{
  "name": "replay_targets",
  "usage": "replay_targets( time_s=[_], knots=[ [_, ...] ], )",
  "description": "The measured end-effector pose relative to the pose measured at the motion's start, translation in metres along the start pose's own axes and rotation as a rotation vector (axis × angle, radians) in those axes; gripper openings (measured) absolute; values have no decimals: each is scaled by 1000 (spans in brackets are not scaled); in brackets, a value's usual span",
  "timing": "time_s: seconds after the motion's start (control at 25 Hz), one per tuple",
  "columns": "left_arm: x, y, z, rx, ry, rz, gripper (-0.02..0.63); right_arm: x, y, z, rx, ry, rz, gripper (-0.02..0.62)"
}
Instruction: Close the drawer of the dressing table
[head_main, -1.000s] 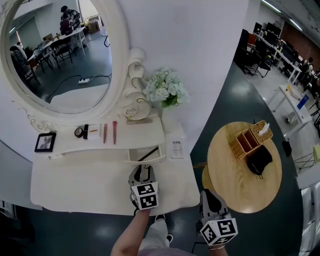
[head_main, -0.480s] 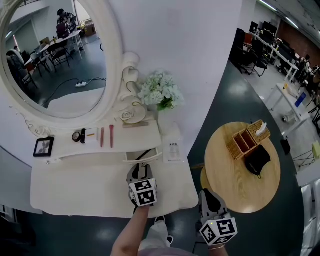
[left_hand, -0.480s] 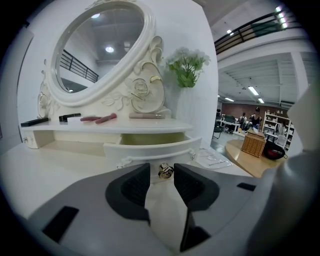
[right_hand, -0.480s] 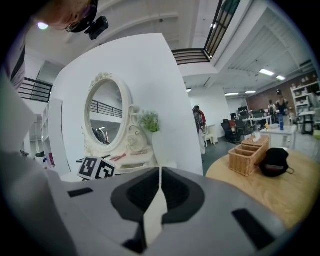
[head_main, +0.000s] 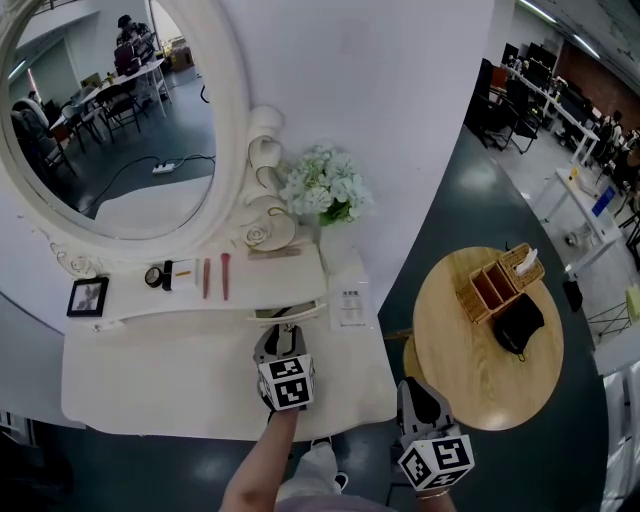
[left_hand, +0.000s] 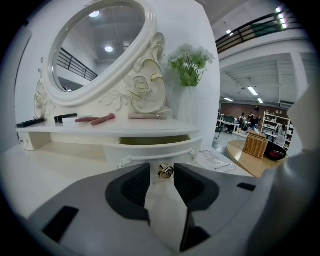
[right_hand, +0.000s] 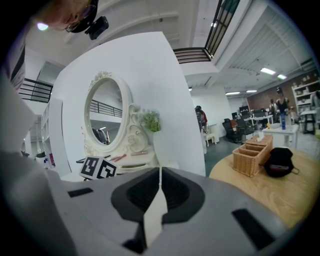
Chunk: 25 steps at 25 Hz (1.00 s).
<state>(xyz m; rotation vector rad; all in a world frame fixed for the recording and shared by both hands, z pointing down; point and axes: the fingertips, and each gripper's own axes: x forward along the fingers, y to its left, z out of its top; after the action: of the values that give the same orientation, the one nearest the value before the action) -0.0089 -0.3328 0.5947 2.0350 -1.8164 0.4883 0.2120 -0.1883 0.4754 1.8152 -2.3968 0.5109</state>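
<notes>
The white dressing table (head_main: 150, 370) has a small curved drawer (head_main: 288, 313) under its shelf, standing out only a little, with a narrow gap showing above its front (left_hand: 150, 147). My left gripper (head_main: 283, 333) is right at the drawer front. In the left gripper view the brass knob (left_hand: 165, 171) sits between the tips of my left gripper (left_hand: 161, 171), whose jaws stand apart and do not clamp it. My right gripper (head_main: 418, 386) hangs off the table's front right corner, away from the drawer. In its own view my right gripper (right_hand: 160, 172) has its jaws together with nothing in them.
On the shelf lie a photo frame (head_main: 88, 296), small cosmetics (head_main: 205, 277) and a vase of pale flowers (head_main: 323, 185) under the oval mirror (head_main: 110, 110). A white card (head_main: 349, 297) lies right of the drawer. A round wooden table (head_main: 490, 335) with a wicker basket (head_main: 500, 280) stands at the right.
The drawer has slid inward, so less of its inside shows. My left gripper has moved with it toward the mirror. The right gripper has stayed put.
</notes>
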Motion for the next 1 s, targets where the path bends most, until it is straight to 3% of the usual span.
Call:
replay_targets(
  time_s=[1.0],
  knots=[
    [29, 13, 18, -17, -17, 10, 150, 19, -6, 0, 34, 16, -18, 6]
  ],
)
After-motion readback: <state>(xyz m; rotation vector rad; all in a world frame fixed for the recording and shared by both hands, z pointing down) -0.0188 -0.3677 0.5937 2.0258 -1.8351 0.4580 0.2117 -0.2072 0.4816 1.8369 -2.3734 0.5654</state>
